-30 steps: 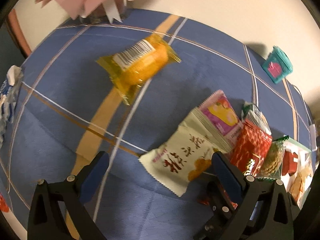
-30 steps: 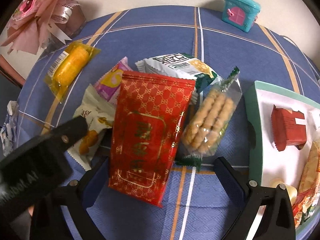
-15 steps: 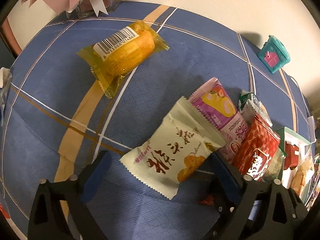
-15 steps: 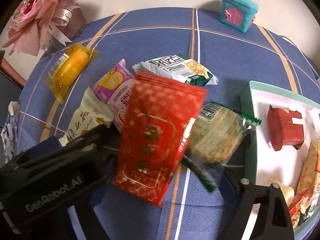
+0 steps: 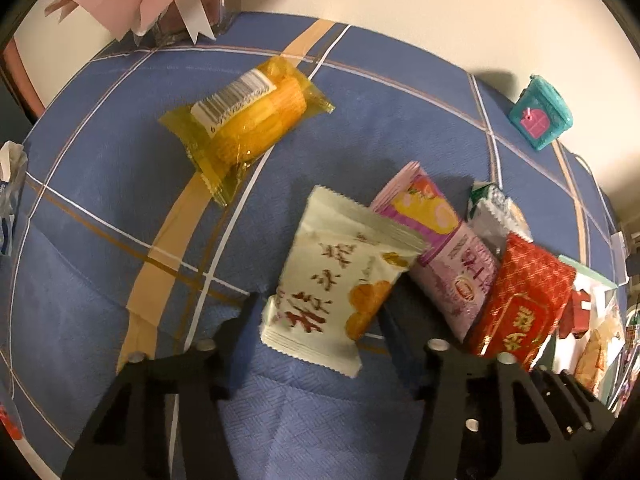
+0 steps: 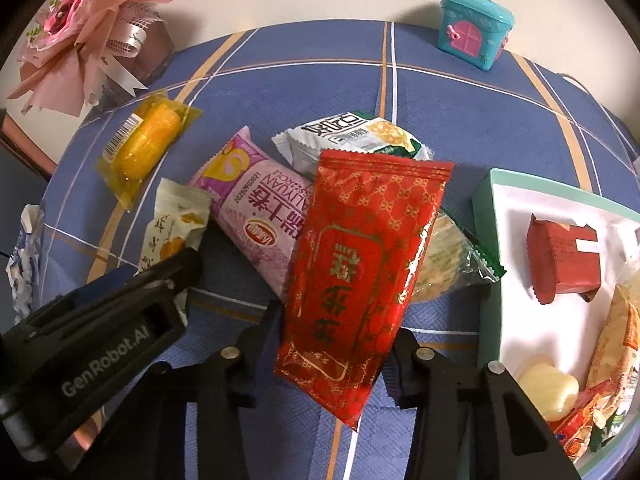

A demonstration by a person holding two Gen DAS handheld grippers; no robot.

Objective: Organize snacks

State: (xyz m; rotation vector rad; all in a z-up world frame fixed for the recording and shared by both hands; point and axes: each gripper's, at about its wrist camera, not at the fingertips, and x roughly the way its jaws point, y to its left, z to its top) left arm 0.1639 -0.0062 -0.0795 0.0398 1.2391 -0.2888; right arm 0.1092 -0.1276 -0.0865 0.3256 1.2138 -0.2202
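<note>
Pick-up step: the left gripper [image 5: 320,316] was closing on the cream packet [image 5: 336,280], the right gripper [image 6: 336,336] on the red packet [image 6: 360,272]; next, carry both to the tray [image 6: 486,204] beside them.

A round worktop [image 6: 460,92] fills most of both views, covered by a blue cloth crossed with white and tan stripes. Behind it stands a plain cream wall [image 5: 420,8], evenly lit, with soft shadows falling on it from what stands at the far edge. A pink paper bouquet [image 6: 80,40] with white ribbon sits at the back left against the wall, and a small teal toy house [image 6: 474,34] with a pink door at the back right.
</note>
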